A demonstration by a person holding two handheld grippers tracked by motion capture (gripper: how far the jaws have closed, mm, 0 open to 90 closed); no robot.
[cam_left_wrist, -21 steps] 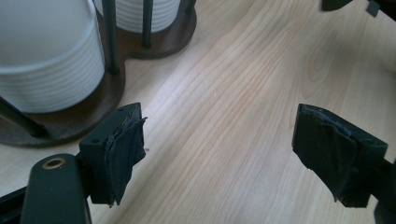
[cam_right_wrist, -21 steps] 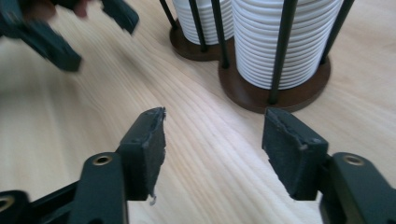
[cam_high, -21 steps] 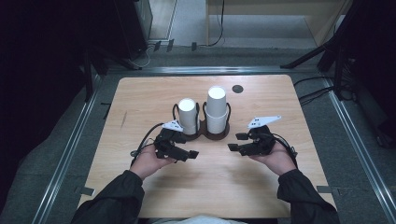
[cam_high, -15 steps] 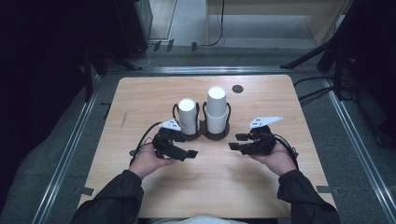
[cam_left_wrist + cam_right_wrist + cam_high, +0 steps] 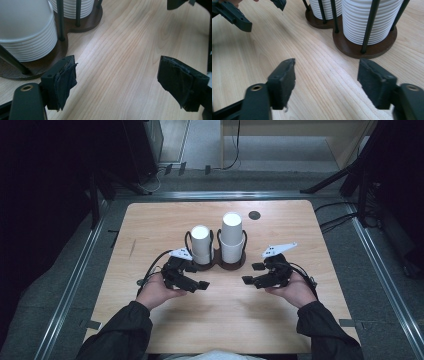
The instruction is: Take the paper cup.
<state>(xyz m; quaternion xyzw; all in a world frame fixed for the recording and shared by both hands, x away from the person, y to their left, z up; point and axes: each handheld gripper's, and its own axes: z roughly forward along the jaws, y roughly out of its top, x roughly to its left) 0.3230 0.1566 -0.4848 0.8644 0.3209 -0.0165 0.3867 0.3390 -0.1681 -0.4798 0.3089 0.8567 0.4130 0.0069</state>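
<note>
Two stacks of white paper cups stand upside down in a dark brown wire-post holder point(image 5: 218, 265) at mid table: a shorter left stack point(image 5: 201, 244) and a taller right stack point(image 5: 232, 237). My left gripper point(image 5: 197, 276) rests low in front of the left stack, open, with nothing but bare wood between its jaws point(image 5: 117, 82). The left stack point(image 5: 27, 32) is close on its left side. My right gripper point(image 5: 252, 273) sits to the right of the holder, open and empty point(image 5: 327, 82). Ahead of it are the right stack point(image 5: 362, 20) and the holder's base point(image 5: 352, 48).
A small dark disc point(image 5: 254, 214) lies on the light wooden table point(image 5: 150, 230) behind the holder. Metal rails run along both sides of the table, with cables and stand legs on the floor beyond. The person's dark sleeves come in from the bottom edge.
</note>
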